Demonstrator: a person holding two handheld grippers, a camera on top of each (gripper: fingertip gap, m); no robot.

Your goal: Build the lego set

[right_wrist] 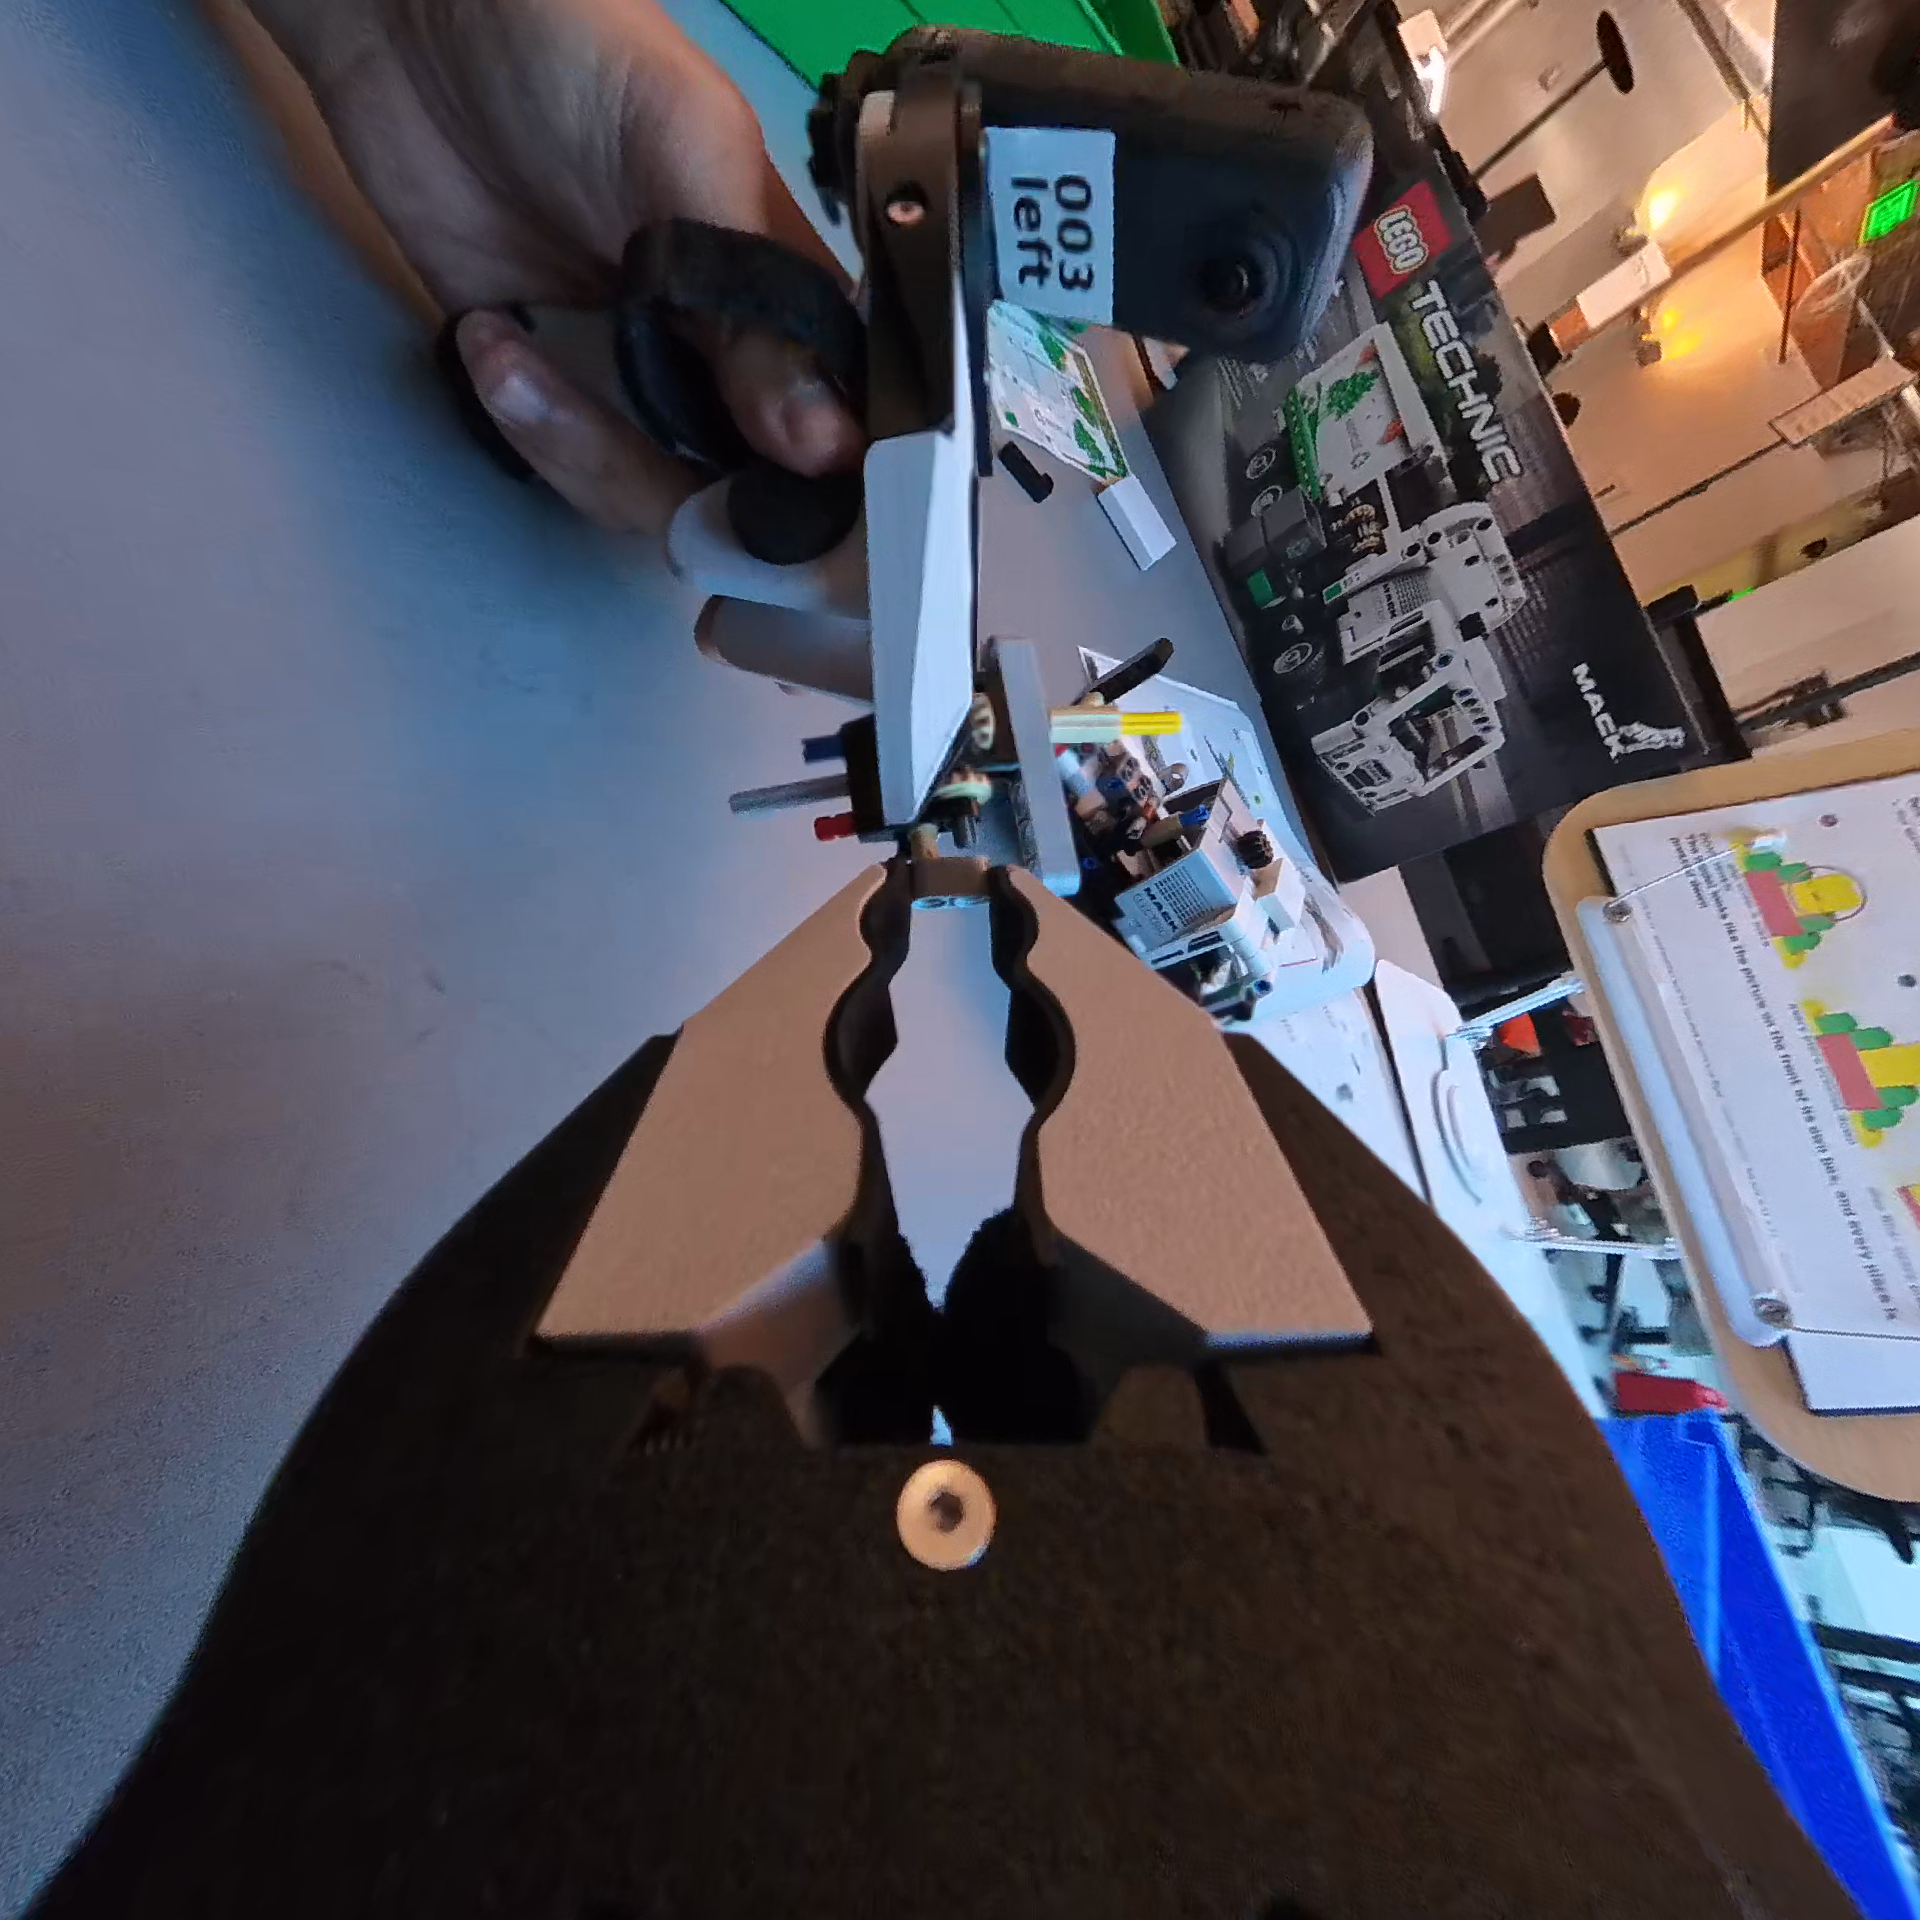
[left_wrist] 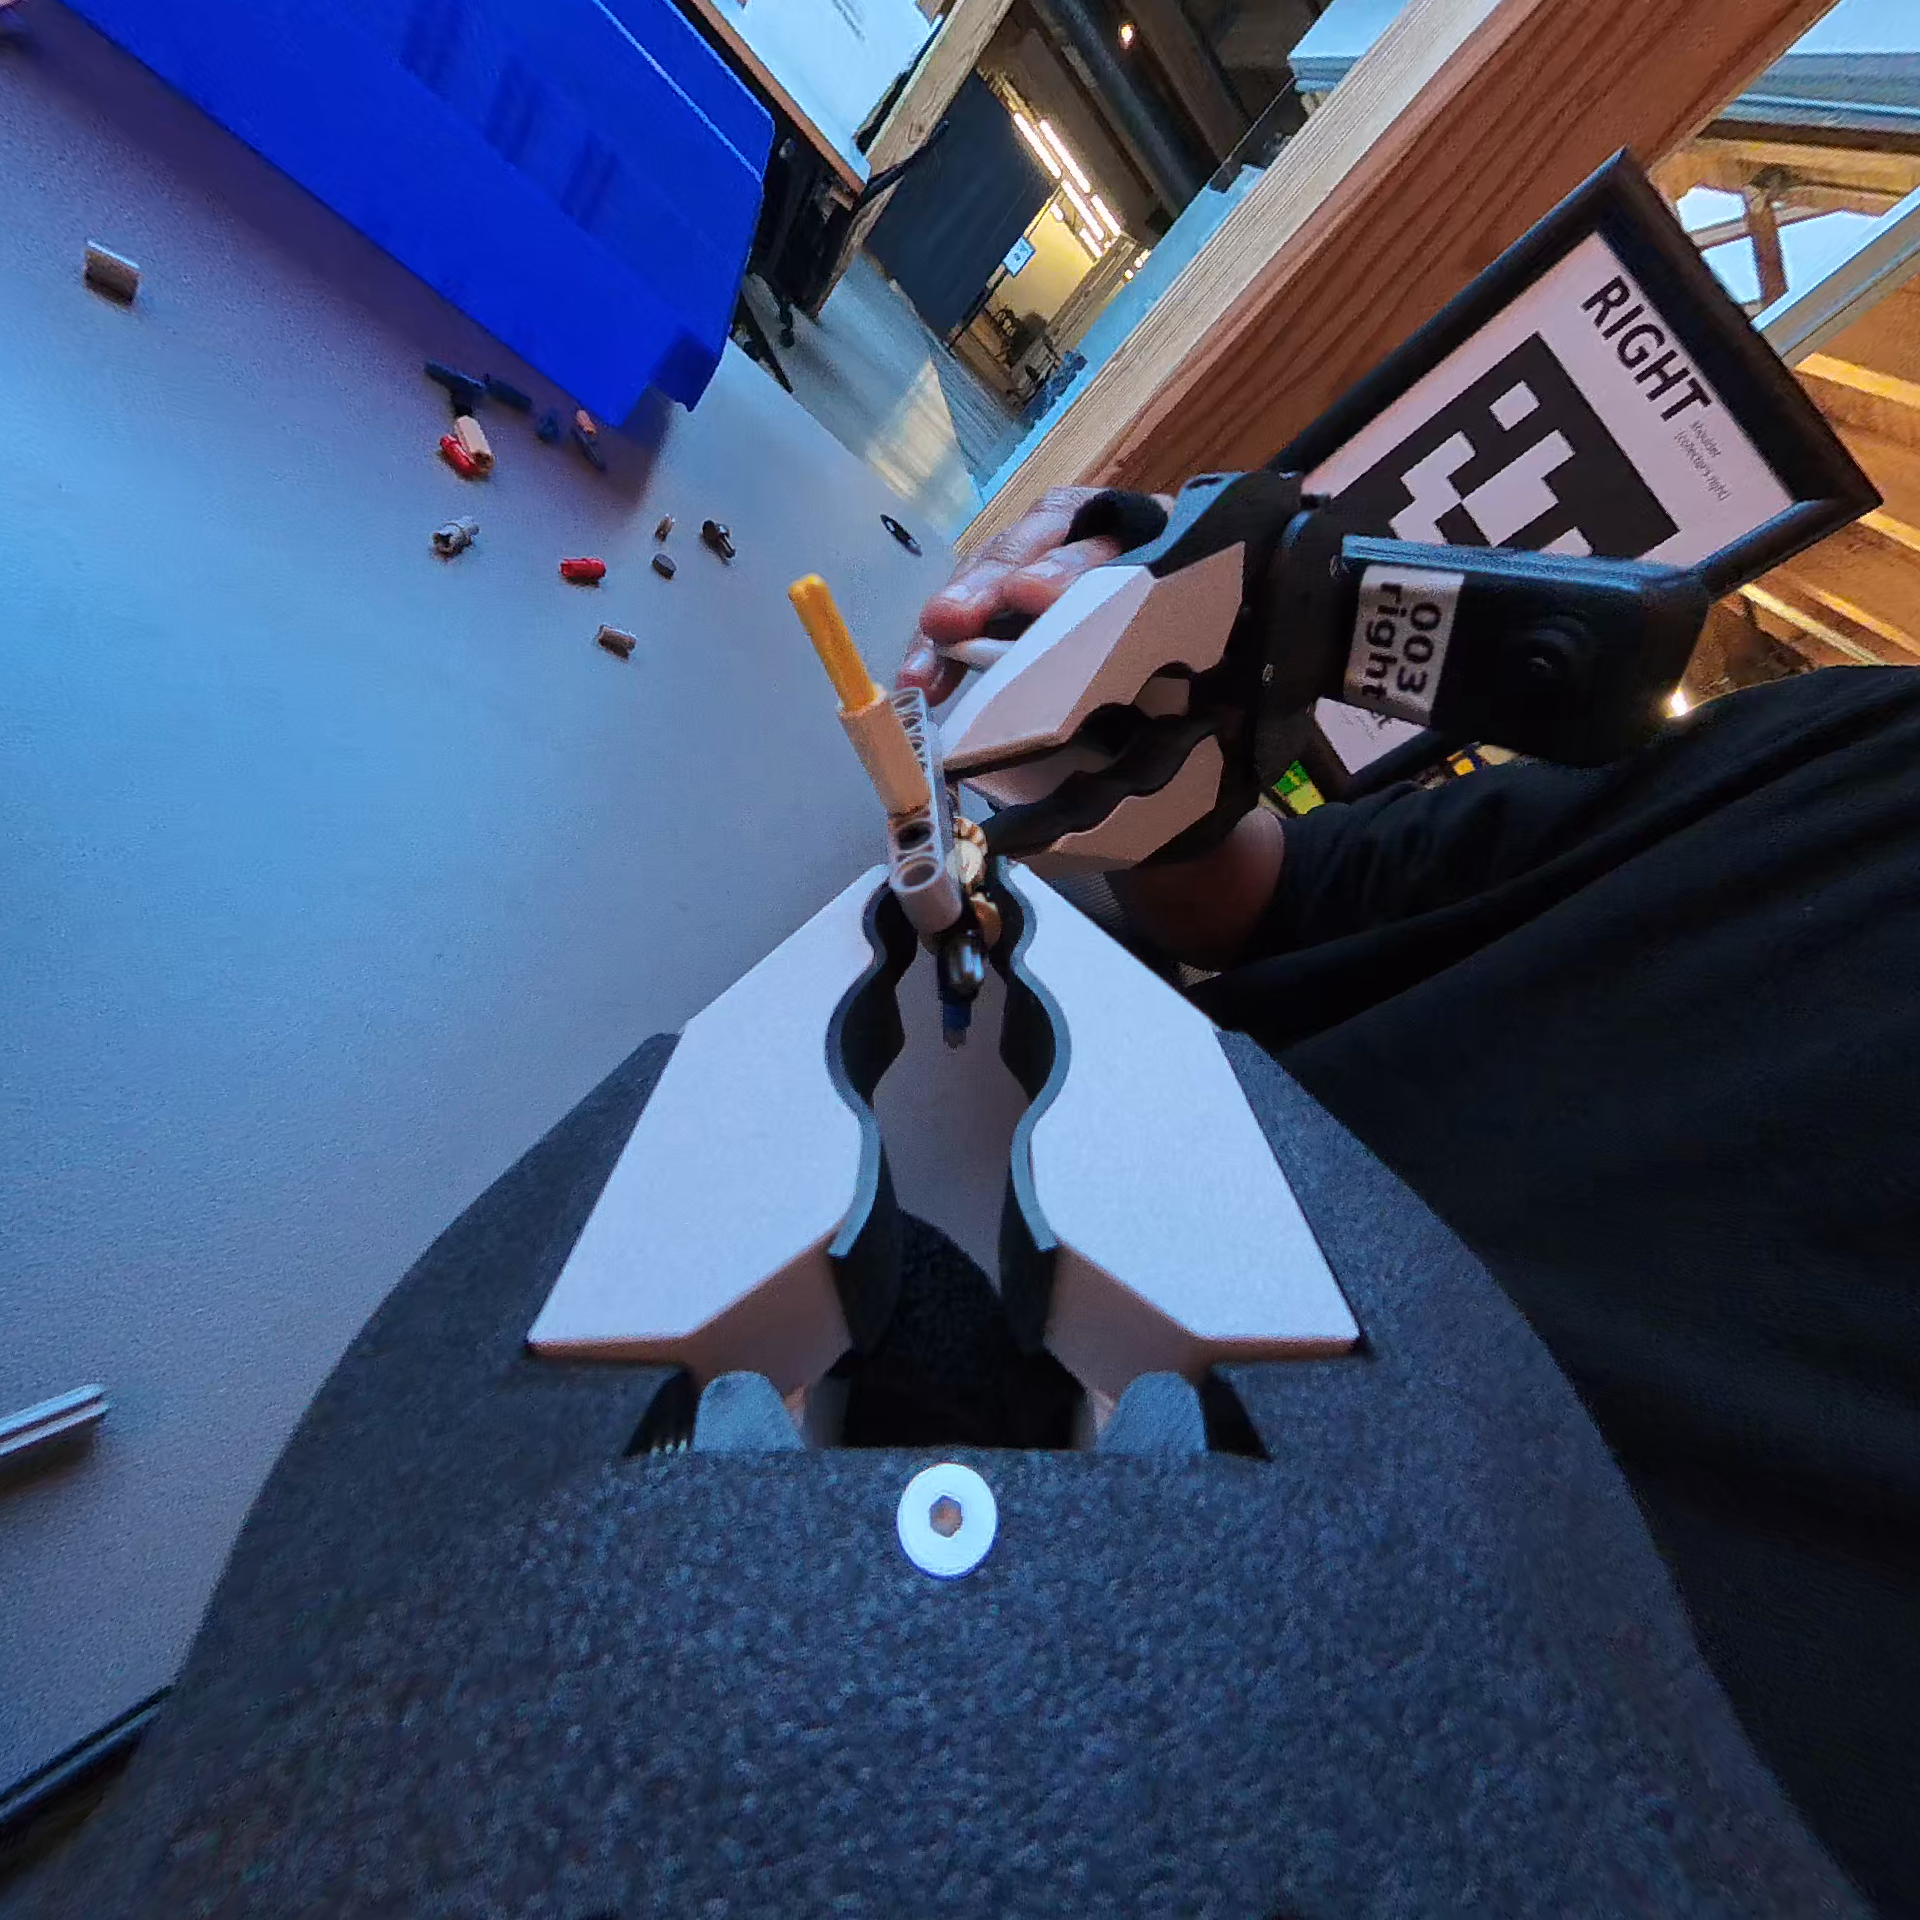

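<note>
The left gripper (left_wrist: 951,914), with pale wavy-edged fingers on a black body, is closed to a narrow gap at its tips around a small lego assembly (left_wrist: 920,831): a light grey holed beam with tan gears, dark pins and a yellow axle (left_wrist: 831,644) in a tan sleeve sticking up out of it. The assembly stands above the grey table (left_wrist: 312,831), its lower end pinched between the tips. Just to its right, the right gripper (right_wrist: 948,883) comes in from the side; its fingers are nearly together, nipping a small tan piece (right_wrist: 940,871) that touches the assembly's edge. A bare hand (right_wrist: 582,260) grips the left tool's handle, fingers through black loops. Loose red, tan and dark small pieces (left_wrist: 540,488) lie well apart, near a blue plastic bin (left_wrist: 468,177).
</note>
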